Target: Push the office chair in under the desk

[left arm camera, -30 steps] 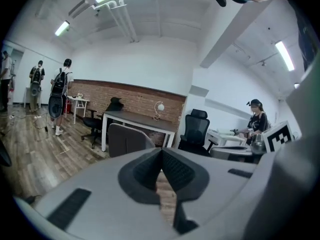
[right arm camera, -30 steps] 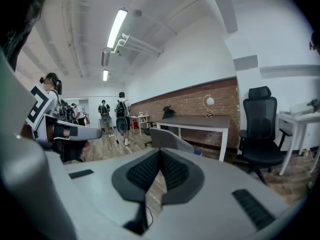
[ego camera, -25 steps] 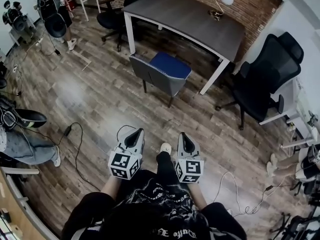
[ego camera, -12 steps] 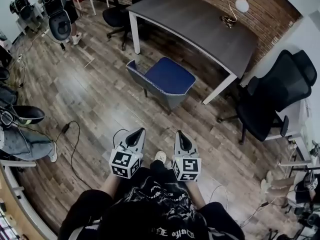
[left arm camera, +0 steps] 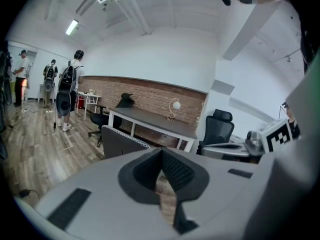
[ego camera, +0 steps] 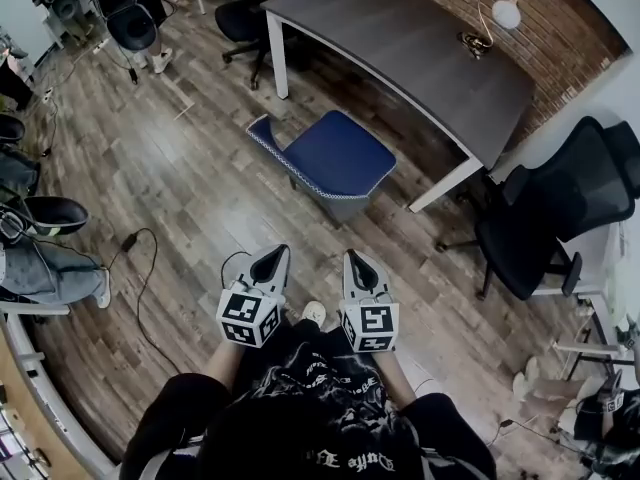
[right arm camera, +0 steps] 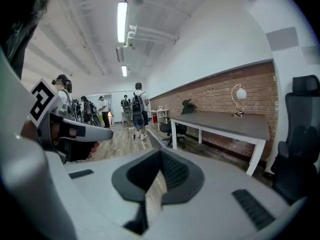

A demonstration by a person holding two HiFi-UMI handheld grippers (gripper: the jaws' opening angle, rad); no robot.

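Observation:
The chair (ego camera: 335, 153) has a blue seat and a grey back with a patterned edge. It stands on the wood floor just in front of the grey desk (ego camera: 400, 38) with white legs, its back turned toward me. My left gripper (ego camera: 270, 260) and right gripper (ego camera: 355, 260) are side by side a short way before the chair, both shut and empty, touching nothing. The left gripper view looks over the shut left gripper (left arm camera: 161, 151) at the chair back (left arm camera: 120, 141) and the desk (left arm camera: 150, 118). In the right gripper view, the right gripper (right arm camera: 160, 154) points at the desk (right arm camera: 225, 119).
A desk lamp (ego camera: 490, 23) sits on the desk's far right. A black office chair (ego camera: 560, 208) stands right of the desk, another (ego camera: 250, 18) at its left end. A cable (ego camera: 140, 268) lies on the floor at left. People stand in the room's far left.
I have stepped toward the chair and desk, which now sit closer and lower in the head view. Both grippers stay shut and side by side.

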